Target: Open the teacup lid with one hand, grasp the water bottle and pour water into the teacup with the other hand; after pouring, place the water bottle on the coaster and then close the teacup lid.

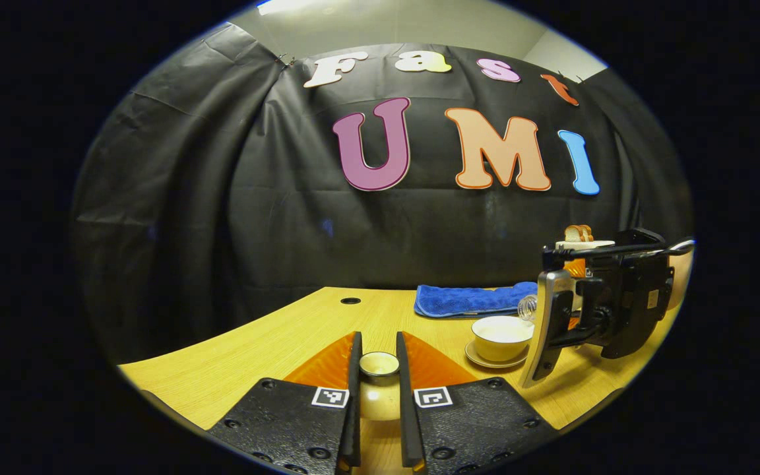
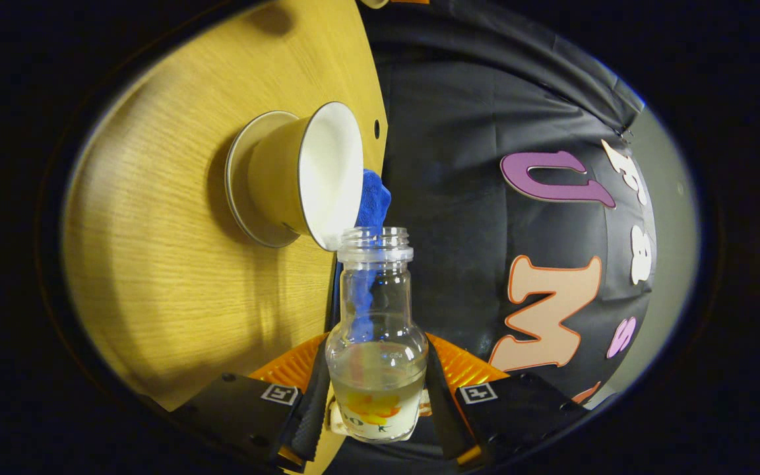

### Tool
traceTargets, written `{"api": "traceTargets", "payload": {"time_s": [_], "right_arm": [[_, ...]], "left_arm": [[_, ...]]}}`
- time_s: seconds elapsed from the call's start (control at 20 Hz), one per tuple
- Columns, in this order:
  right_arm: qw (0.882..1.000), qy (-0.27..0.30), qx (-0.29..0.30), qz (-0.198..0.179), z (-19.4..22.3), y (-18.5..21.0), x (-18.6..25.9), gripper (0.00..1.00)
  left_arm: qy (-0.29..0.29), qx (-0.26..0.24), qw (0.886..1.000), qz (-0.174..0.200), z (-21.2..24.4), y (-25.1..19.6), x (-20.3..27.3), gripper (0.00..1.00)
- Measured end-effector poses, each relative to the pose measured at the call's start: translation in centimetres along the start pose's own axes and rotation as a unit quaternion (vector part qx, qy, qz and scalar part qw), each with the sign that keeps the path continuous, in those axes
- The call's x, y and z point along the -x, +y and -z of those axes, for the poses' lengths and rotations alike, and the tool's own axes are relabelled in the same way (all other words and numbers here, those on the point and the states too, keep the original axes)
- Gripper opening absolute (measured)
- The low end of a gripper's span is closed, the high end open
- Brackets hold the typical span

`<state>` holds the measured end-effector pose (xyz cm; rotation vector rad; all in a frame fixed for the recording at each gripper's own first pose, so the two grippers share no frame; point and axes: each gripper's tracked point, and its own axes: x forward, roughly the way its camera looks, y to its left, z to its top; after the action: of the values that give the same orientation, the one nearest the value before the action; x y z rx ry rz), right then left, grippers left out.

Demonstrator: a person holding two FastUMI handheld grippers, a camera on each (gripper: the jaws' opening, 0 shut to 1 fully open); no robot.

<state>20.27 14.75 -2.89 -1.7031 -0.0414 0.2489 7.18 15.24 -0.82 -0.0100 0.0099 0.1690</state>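
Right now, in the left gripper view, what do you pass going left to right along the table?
Small round cream lid between the left gripper fingers → cream teacup on its saucer → right gripper tilting the clear bottle.

one teacup [image 2: 301,175], one bottle [image 2: 376,343], one lid [image 1: 379,364]

Place: a staged recording booth, not a lived-in home.
Walls: black cloth [image 1: 221,218] hangs creased behind and beside the table.
Above: plain pale wall and ceiling [image 1: 380,26] show over the cloth's top edge.
Table: light wood-grain desktop [image 1: 274,343] with a round cable hole [image 1: 350,301].
Props: folded blue towel [image 1: 469,299], toaster holding bread [image 1: 579,245].
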Motion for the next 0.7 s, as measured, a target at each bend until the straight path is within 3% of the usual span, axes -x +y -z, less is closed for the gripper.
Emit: {"api": "traceTargets", "payload": {"time_s": [0.7], "right_arm": [[0.990, -0.029, 0.139, 0.022, -1.5, -2.2, 0.0, 0.73]], "left_arm": [[0.001, 0.001, 1.000, 0.000, 0.0, 0.1, 0.0, 0.23]]}}
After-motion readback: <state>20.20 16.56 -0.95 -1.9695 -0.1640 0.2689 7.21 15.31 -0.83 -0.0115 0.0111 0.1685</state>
